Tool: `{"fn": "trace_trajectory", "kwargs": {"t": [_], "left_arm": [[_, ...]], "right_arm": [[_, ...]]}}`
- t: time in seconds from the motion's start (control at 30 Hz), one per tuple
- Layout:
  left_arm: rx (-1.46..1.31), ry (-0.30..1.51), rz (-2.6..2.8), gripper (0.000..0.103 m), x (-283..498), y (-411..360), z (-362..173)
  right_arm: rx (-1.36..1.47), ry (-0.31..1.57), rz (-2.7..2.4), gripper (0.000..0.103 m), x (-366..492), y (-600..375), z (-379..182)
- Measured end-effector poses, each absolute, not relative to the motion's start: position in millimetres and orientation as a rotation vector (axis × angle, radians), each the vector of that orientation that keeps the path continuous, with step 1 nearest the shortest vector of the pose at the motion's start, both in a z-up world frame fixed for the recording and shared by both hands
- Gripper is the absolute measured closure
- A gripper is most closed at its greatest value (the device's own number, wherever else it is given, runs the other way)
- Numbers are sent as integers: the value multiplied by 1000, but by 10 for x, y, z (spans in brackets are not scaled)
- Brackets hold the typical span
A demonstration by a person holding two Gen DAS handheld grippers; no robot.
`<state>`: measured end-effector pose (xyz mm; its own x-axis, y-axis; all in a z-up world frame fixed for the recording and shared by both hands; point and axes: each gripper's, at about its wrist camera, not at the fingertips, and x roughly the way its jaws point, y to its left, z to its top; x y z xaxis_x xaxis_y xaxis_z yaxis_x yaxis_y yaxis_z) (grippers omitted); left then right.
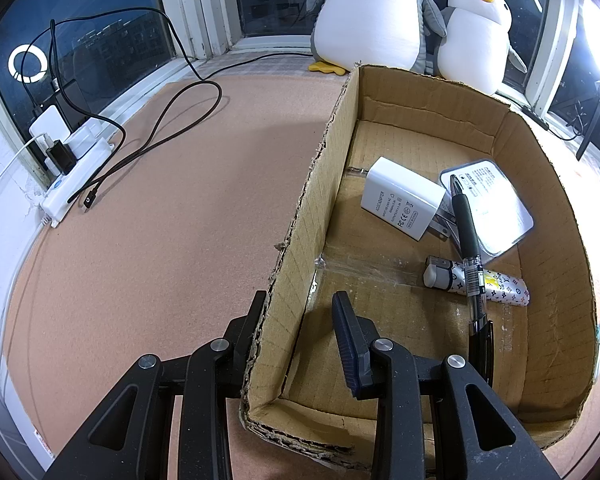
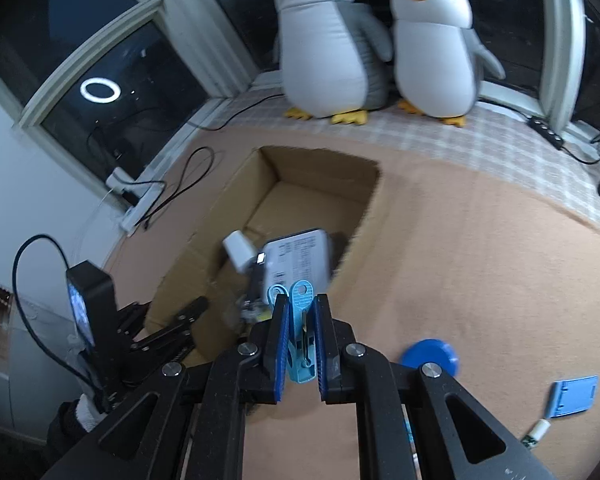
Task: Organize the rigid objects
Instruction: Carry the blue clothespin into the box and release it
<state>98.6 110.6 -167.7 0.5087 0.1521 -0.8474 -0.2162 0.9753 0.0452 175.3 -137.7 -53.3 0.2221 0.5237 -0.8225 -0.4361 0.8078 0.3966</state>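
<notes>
Left gripper (image 1: 300, 312) low centre of the left wrist view, jaws straddling the near left wall of the cardboard box (image 1: 300, 216), one finger outside and one inside, closed down on the cardboard. Inside the box: white power adapter (image 1: 400, 204) mid-frame, a white flat pack with printed label (image 1: 496, 208) to its right, a black pen (image 1: 470, 248) lying across both and over a patterned white lighter (image 1: 496, 286) lower right. Left of the box, bare pinkish cloth; white power strip (image 1: 76, 176) with black cable (image 1: 160, 120) at left edge. Two plush penguins (image 1: 384, 16) top right by the window. Right gripper (image 2: 301, 312) lower centre of the right wrist view, jaws clamped tight on a light blue clothespin (image 2: 300, 332), held upright above the cloth just right of the box's near end; picture blurred. Lower right of that view on the cloth: blue round lid (image 2: 430, 354), light blue flat card-like piece (image 2: 574, 396), small white-capped item (image 2: 538, 430).
</notes>
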Motion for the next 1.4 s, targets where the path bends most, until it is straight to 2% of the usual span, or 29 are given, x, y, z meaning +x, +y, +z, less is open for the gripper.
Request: {"fn": "trace_trajectory", "kwargs": {"t": [0.67, 0.7, 0.8, 0.83, 1.4], "left_arm": [[-70, 1013, 222, 69, 984, 1102, -1677], [-70, 1013, 222, 69, 985, 1103, -1677], [-70, 1013, 222, 69, 986, 1103, -1678], [-70, 1013, 222, 69, 984, 1102, -1677], [-70, 1012, 223, 69, 986, 1097, -1681]], "right_arm": [[22, 1220, 764, 91, 1410, -776, -776], [14, 1214, 761, 85, 1399, -771, -769], [4, 1199, 761, 45, 1382, -755, -747], [4, 1187, 757, 42, 1378, -762, -733], [42, 1148, 619, 42, 1521, -1339, -661]]}}
